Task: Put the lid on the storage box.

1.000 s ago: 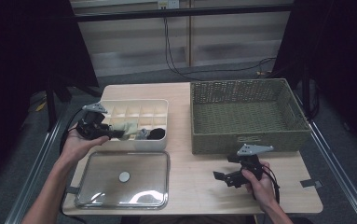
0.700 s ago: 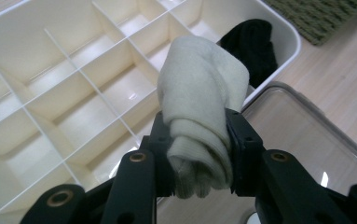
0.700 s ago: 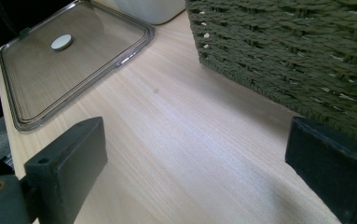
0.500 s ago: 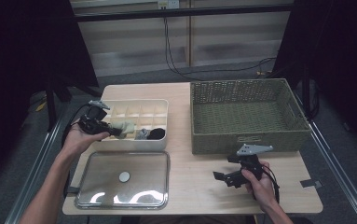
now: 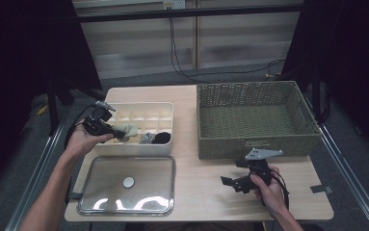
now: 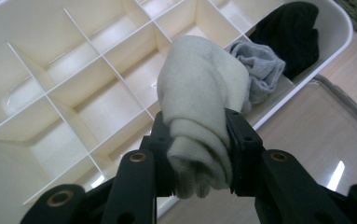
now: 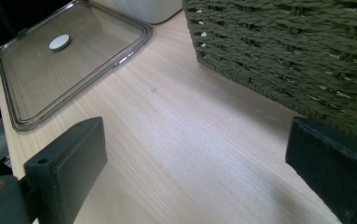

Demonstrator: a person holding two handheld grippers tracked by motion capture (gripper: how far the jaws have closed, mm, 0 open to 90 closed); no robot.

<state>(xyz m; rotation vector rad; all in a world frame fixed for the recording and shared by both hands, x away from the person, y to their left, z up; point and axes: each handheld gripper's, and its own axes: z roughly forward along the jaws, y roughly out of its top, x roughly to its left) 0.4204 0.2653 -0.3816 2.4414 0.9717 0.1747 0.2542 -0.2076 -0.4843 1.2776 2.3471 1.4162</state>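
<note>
My left gripper [image 6: 198, 154] is shut on a rolled pale cream sock [image 6: 199, 102], held over the front row of the white divided organizer box [image 6: 50, 60]. From above, that gripper [image 5: 117, 132] and the cream sock [image 5: 130, 131] hang at the box's [image 5: 165, 107] front left. A grey sock [image 6: 260, 70] and a black sock [image 6: 290, 37] lie in the compartments to the right, the grey sock [image 5: 148, 138] beside the black sock [image 5: 162, 138]. My right gripper [image 5: 230, 182] rests open over bare table [image 7: 176, 154] in front of the basket, nothing between its jaws.
A green wicker basket [image 5: 254, 118] stands at the right, its wall [image 7: 288, 51] close ahead of the right gripper. The clear lid [image 5: 126, 185] with a round white knob lies in front of the box; the same lid [image 7: 59, 60] lies left of the right gripper.
The left hand has carried the gripper with the cream sock rightward from the box's left edge to over its front compartments. The right gripper has stayed put.
</note>
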